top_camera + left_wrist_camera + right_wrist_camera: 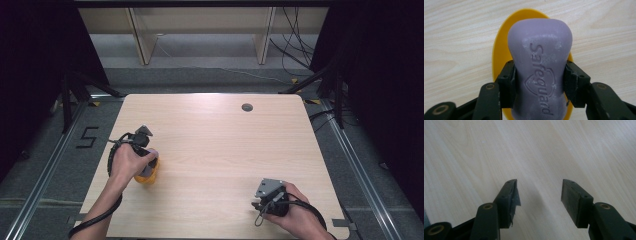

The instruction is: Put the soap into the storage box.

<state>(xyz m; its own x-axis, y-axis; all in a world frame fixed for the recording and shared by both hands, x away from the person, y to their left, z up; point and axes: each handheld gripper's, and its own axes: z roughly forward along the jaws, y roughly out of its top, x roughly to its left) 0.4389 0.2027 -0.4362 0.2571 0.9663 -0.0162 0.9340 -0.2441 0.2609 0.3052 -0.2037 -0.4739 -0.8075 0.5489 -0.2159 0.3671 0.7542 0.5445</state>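
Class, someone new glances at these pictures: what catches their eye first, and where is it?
The purple soap bar stamped Safeguard, clamped in the left tongs over a yellow dish at the table's left. Next, the right tongs, open with nothing between them, near the front right.

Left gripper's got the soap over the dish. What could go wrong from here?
1. The left gripper pinches the purple soap bar at its narrow waist, with most of the bar sticking out past the pads; smooth soap might slip or pivot.
2. The yellow soap dish sits loose on the table, near its left edge in the high view; a nudge may slide it.
3. The right gripper is open, apart from the dish, so nothing steadies it.
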